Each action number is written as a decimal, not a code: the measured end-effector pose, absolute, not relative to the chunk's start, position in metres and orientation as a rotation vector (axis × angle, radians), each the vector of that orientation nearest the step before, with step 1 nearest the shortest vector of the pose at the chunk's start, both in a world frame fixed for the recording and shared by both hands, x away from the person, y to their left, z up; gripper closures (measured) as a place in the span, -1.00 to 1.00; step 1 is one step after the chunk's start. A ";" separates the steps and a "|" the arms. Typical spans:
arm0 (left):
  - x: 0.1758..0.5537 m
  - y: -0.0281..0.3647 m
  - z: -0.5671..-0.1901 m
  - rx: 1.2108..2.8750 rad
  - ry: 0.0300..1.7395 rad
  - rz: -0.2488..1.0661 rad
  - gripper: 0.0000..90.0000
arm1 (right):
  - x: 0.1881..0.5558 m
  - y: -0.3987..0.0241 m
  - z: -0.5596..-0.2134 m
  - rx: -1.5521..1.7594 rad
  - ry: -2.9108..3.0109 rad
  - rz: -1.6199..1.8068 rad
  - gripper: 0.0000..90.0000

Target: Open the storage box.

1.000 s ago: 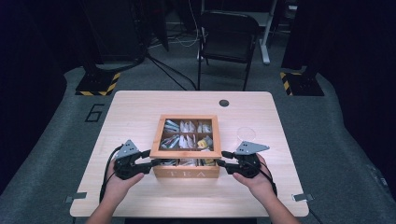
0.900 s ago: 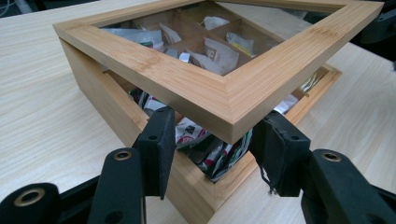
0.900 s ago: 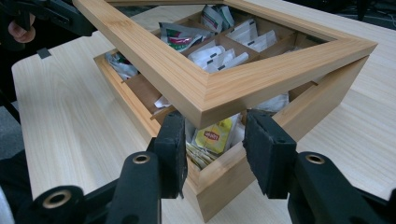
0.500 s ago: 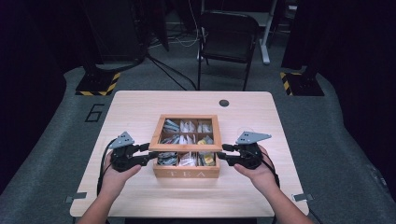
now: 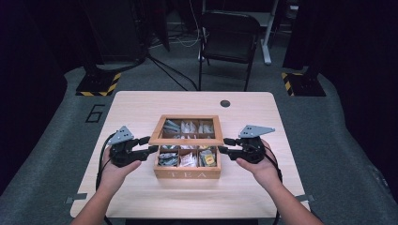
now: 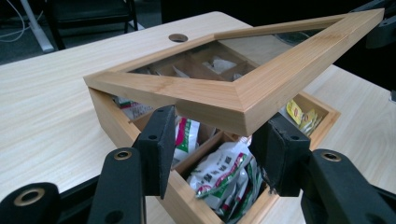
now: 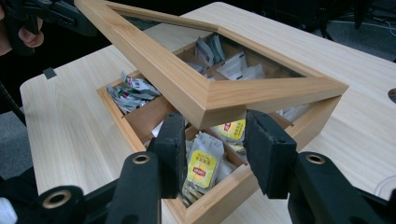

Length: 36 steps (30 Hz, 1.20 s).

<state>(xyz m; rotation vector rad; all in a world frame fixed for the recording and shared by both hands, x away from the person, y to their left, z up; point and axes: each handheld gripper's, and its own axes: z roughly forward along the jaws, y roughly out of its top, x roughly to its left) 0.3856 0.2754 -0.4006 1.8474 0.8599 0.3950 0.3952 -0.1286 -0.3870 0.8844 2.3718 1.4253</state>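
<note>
A wooden tea box (image 5: 187, 173) marked TEA stands mid-table, its compartments holding tea bags (image 6: 219, 172). Its glass-paned lid (image 5: 187, 141) is hinged at the back and tilted up at the front. My left gripper (image 5: 150, 144) is shut on the lid's front left corner, my right gripper (image 5: 223, 145) on the front right corner. In the left gripper view the pads of my left gripper (image 6: 219, 119) flank the lid (image 6: 280, 70) corner above the box (image 6: 107, 116). In the right gripper view my right gripper (image 7: 217, 119) clamps the lid (image 7: 154, 56) over yellow tea bags (image 7: 201, 170).
The light wooden table (image 5: 141, 103) has a round hole (image 5: 225, 103) near its far edge. A black chair (image 5: 230, 33) stands behind the table. Yellow-and-black striped bases (image 5: 96, 84) sit on the floor at both far corners.
Both hands have risen, and the lid's front edge has come up with them. The lid now stands further off the box than a second ago.
</note>
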 end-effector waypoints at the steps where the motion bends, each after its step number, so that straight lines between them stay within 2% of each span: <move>1: 0.386 0.275 -0.399 1.850 0.856 0.399 0.11 | 0.396 -0.128 -0.385 0.884 2.367 1.426 0.30; 4: 0.389 0.275 -0.393 1.845 0.844 0.428 0.12 | 0.400 -0.128 -0.379 0.869 2.352 1.429 0.30; 9: 0.391 0.274 -0.387 1.845 0.835 0.449 0.14 | 0.404 -0.128 -0.378 0.860 2.335 1.424 0.16; 21: 0.398 0.275 -0.383 1.844 0.835 0.441 0.14 | 0.415 -0.124 -0.374 0.808 2.305 1.400 0.14; 36: 0.408 0.271 -0.377 1.806 0.813 0.517 0.08 | 0.428 -0.124 -0.360 0.820 2.304 1.442 0.18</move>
